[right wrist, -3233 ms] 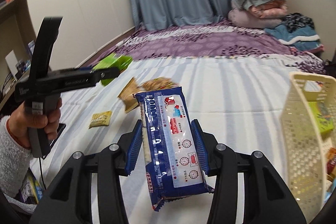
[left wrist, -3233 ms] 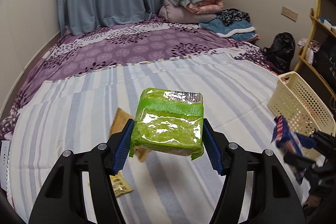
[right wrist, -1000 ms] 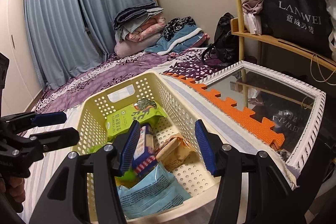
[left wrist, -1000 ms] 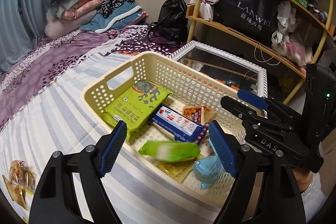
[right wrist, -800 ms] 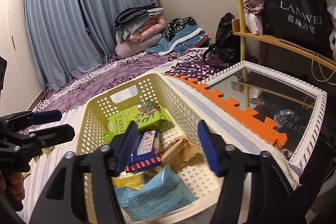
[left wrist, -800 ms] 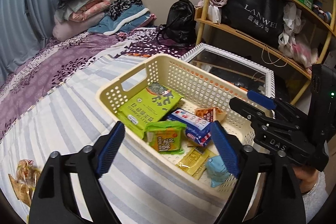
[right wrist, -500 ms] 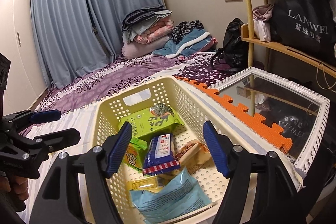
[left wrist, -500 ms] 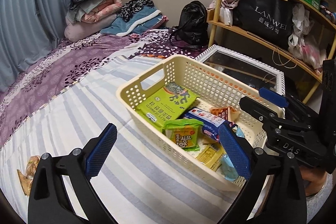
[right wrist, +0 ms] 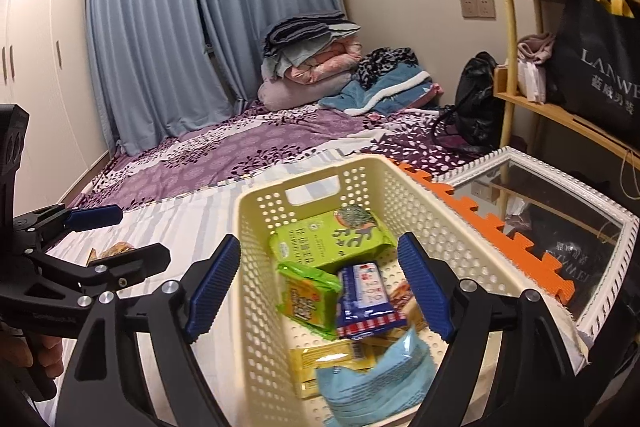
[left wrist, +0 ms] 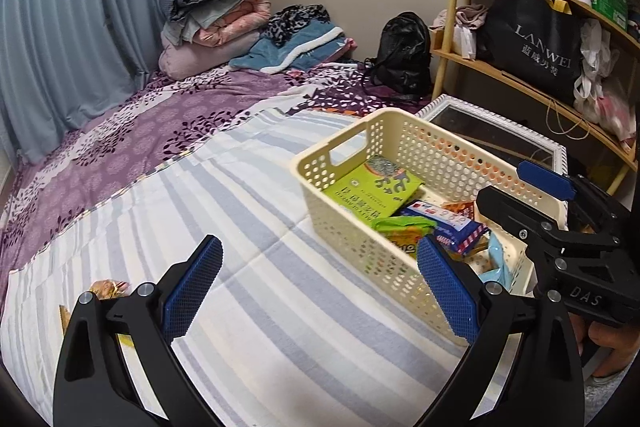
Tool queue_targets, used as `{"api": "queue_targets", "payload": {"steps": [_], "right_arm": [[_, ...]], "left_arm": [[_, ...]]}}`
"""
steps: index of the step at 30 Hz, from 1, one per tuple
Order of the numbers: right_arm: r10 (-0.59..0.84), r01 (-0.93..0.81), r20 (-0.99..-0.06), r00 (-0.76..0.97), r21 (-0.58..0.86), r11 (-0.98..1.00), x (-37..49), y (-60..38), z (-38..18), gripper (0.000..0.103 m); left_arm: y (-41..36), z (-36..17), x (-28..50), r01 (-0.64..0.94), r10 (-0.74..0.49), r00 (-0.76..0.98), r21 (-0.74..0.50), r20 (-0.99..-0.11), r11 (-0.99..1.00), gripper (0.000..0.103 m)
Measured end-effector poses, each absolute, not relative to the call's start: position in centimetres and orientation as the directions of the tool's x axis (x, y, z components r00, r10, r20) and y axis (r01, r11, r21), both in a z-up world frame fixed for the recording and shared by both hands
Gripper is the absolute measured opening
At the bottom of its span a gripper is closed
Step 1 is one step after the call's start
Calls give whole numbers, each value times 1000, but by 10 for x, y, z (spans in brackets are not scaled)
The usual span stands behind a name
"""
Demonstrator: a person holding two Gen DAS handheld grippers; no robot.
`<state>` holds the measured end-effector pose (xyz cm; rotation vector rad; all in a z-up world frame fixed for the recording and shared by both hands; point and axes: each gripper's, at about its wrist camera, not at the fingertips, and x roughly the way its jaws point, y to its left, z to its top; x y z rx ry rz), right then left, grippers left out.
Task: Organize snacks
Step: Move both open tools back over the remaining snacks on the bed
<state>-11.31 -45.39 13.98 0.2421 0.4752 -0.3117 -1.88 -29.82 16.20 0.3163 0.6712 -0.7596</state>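
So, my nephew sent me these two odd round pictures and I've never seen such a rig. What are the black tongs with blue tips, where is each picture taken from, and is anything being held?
Those tongs are tools that a person holds, one in each hand, no robot involved. Each has a wide-angle camera looking along its two fingers, hence the round pictures. One picture looks out from the left hand-held gripper, the other from the right hand-held gripper; each also catches the other tool at its edge. Both have just been opening, and nothing is between their blue pads. On the striped bedcover stands a cream basket holding snacks: a big green packet, a small green packet, a blue packet and others. A few snacks lie loose on the cover.
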Motion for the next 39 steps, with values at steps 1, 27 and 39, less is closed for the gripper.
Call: {"api": "queue_targets", "payload": {"steps": [1, 27, 39], "right_arm": [[-229, 338, -484, 845, 148, 930, -110, -448, 141, 80], [16, 32, -591, 806, 71, 997, -44, -301, 119, 80], [82, -55, -637, 766, 63, 997, -25, -263, 103, 80]], "left_arm": [[-293, 161, -18, 715, -525, 537, 26, -661, 698, 99], [-93, 103, 38, 389, -294, 611, -45, -735, 920, 99], [9, 65, 57, 215, -144, 597, -15, -790, 977, 99]]}}
